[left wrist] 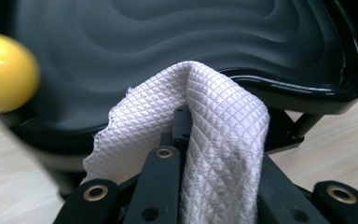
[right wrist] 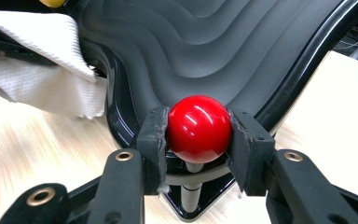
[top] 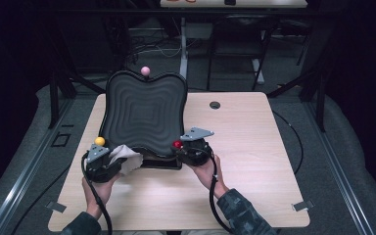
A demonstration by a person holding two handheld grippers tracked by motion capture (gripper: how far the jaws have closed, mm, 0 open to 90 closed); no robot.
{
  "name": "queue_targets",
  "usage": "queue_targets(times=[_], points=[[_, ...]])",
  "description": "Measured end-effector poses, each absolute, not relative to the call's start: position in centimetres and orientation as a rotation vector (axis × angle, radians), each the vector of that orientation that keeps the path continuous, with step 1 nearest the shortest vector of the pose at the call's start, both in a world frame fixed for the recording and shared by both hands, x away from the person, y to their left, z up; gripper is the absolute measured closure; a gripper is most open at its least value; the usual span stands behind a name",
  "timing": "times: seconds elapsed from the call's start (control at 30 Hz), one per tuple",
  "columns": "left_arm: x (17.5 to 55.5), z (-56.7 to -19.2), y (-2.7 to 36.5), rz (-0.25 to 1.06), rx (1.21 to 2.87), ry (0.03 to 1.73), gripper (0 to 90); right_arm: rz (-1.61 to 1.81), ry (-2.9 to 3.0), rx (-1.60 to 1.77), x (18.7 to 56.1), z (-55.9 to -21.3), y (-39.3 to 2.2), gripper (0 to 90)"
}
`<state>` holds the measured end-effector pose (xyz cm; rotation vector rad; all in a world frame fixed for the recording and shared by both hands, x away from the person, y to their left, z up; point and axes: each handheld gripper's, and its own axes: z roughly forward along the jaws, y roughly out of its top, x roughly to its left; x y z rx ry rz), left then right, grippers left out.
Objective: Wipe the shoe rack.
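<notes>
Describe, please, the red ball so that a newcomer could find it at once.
On the wooden table stands a black rippled tray with ball knobs at its corners. The red ball sits on a short stem at the near corner, clamped by the right gripper; the other knobs are yellow and pink.

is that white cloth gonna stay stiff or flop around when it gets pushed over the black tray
Probably floppy: the white cloth already drapes over the shut left gripper and hangs in folds. Its quilted weave looks grippy, so it likely drags across the ridged black tray rather than slipping.
</notes>
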<state>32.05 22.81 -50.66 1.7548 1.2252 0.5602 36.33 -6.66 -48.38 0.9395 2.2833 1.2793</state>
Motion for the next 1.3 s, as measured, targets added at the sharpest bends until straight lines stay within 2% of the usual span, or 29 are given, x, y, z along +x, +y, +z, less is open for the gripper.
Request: queue_targets(times=[0.73, 1.3], points=[[32.8, -50.9, 19.1, 0.466, 1.796, 1.146, 84.5, 1.285, 2.286, 0.938, 36.4, -48.4, -6.7, 60.2], [32.2, -50.8, 17.9, 0.433, 1.807, 1.109, 84.5, 1.284, 2.286, 0.938, 36.3, -48.4, -6.7, 60.2]])
